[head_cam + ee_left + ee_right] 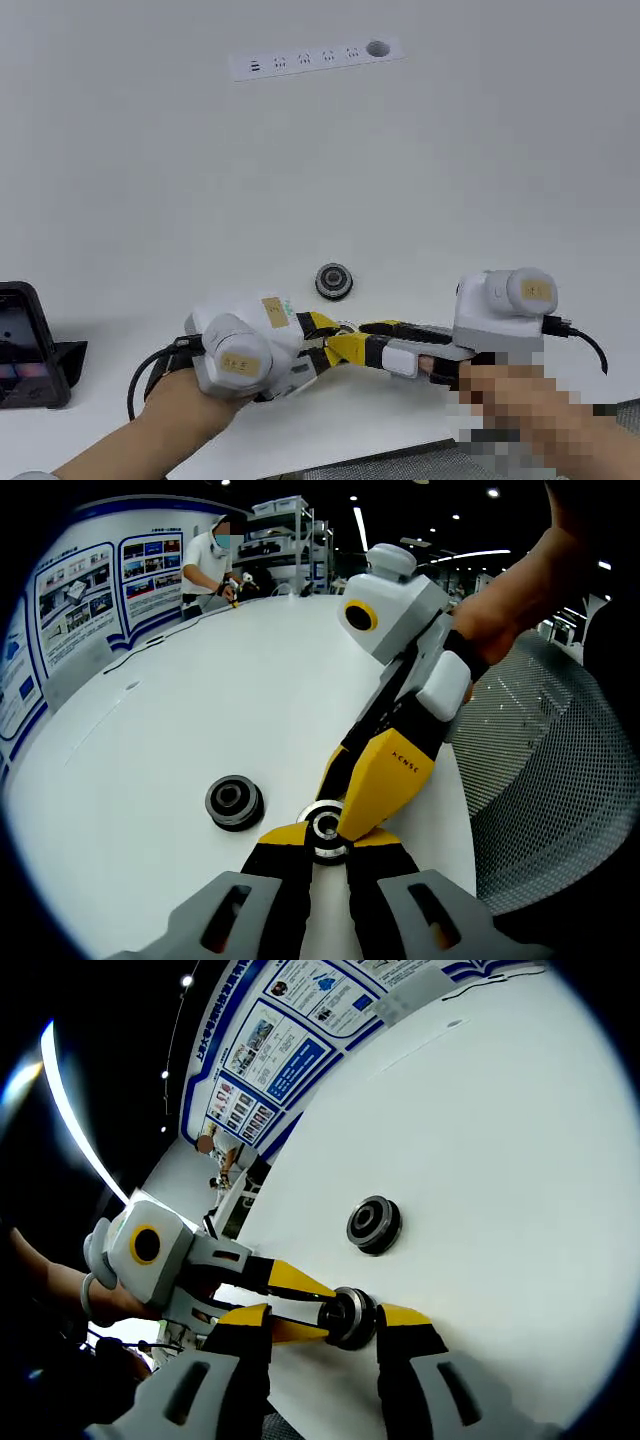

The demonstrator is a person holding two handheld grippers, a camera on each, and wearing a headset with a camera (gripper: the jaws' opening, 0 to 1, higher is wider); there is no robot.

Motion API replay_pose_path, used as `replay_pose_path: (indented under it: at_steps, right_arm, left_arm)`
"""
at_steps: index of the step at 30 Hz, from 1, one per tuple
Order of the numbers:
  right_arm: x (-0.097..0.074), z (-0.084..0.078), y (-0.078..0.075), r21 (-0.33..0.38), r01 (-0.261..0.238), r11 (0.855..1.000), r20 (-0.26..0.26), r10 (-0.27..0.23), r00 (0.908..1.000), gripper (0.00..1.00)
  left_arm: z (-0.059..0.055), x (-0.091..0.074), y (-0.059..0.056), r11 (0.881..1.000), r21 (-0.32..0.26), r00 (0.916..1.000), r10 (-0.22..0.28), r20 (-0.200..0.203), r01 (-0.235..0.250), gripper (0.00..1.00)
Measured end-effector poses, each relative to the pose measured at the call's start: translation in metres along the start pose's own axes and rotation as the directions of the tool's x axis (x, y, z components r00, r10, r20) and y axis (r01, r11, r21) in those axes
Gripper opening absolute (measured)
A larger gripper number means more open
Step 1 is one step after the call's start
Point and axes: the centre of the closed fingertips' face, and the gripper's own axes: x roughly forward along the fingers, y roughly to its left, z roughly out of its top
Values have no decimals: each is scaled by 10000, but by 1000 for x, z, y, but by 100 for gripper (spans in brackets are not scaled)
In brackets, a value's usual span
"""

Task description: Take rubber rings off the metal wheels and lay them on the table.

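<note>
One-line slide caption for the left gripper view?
Left gripper grips a metal wheel, right gripper straddling it; a second wheel lies apart on the table.

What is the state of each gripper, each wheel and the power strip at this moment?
left gripper: shut on the held wheel.
right gripper: open, one jaw against the held wheel.
held wheel: gripped at the left gripper's tips, between both grippers.
second wheel: lying free on the table, dark outer ring on it.
power strip: lying on the table, no plug in its sockets.
</note>
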Motion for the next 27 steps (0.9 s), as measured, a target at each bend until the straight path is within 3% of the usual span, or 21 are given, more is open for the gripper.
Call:
replay_pose_path:
  at_steps: [17,24,27]
  right_arm:
    - [-14,-4,8,17,-348,9994,-263,348,9990,38]
    - [-13,-7,8,31,-310,9995,-352,311,9989,40]
    - [-12,-5,3,-134,-76,9999,-204,74,9998,42]
  left_arm:
    - [0,0,0,10000,-60,10000,26,48,-26,12]
    - [0,0,0,10000,-93,10000,34,66,-33,12]
    - [0,0,0,9999,-109,10000,51,70,-50,12]
